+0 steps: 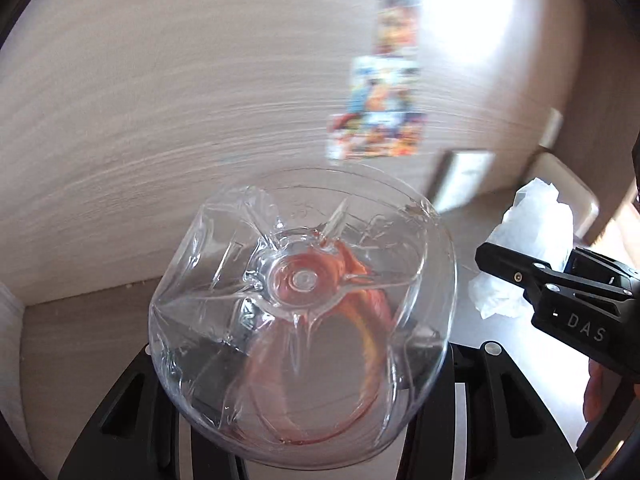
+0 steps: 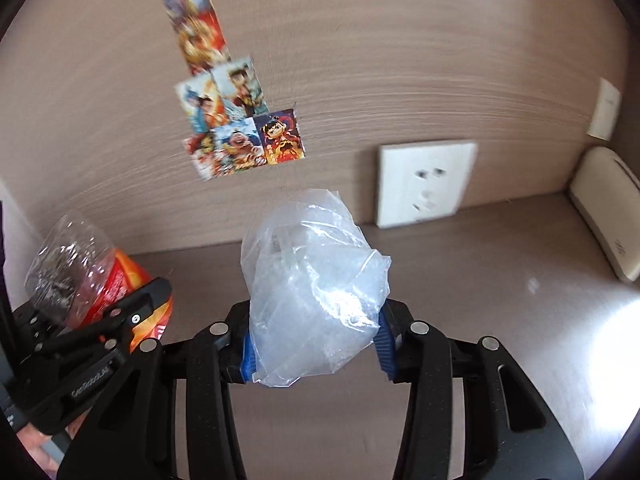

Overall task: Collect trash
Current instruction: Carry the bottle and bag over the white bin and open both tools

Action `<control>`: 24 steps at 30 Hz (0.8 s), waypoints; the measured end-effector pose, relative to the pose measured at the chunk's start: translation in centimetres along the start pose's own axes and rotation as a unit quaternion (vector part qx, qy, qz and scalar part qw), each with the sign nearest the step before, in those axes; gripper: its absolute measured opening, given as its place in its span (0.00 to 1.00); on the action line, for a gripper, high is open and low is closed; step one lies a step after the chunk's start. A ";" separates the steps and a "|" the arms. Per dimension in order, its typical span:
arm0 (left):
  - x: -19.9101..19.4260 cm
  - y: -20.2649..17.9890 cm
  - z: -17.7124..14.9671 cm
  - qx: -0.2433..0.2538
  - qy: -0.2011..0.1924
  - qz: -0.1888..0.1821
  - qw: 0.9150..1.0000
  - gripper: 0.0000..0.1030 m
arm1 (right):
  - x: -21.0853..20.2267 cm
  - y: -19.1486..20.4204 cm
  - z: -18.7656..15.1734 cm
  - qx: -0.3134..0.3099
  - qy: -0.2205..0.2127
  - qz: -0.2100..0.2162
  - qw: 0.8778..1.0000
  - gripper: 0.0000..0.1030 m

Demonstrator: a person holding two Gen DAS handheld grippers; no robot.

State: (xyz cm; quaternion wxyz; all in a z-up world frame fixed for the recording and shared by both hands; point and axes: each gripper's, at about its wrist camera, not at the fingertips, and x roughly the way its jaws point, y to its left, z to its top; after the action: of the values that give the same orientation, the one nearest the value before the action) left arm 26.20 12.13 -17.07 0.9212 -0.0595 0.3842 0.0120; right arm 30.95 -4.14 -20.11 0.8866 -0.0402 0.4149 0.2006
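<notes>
My left gripper (image 1: 308, 360) is shut on a clear plastic bottle (image 1: 304, 312) with a red-orange label, its base pointing away from the camera and hiding the fingertips. The bottle also shows at the left of the right wrist view (image 2: 86, 268), held above the table. My right gripper (image 2: 316, 344) is shut on a crumpled clear plastic bag (image 2: 316, 288) between its blue pads. The bag (image 1: 528, 248) and the right gripper's black body (image 1: 560, 296) show at the right of the left wrist view.
A brown wooden table (image 2: 460, 300) meets a wood-grain wall (image 2: 400, 60). Cartoon stickers (image 2: 228, 120) are on the wall. A white power socket (image 2: 424, 182) sits low on the wall. A beige box-like device (image 2: 608, 212) lies at the far right.
</notes>
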 end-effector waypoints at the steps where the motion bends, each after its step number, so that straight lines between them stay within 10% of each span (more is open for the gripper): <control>1: -0.6 -0.7 -0.3 0.006 0.000 -0.006 1.000 0.42 | -1.2 -0.1 -0.6 0.003 -0.003 -0.002 1.000 0.45; 11: -4.3 -11.2 -3.8 0.107 0.021 -0.110 0.988 0.42 | -10.6 -4.4 -8.4 0.053 -0.014 -0.068 0.996 0.45; 24: -9.2 -24.2 -11.4 0.248 0.043 -0.236 0.939 0.42 | -21.8 -11.1 -19.1 0.191 -0.028 -0.199 0.961 0.45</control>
State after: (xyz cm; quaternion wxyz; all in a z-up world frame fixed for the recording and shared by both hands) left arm 13.32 -13.07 -16.02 0.8658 0.0817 0.3892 -0.3036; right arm 8.99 -25.88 -17.19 0.9110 0.0539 0.4042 -0.0621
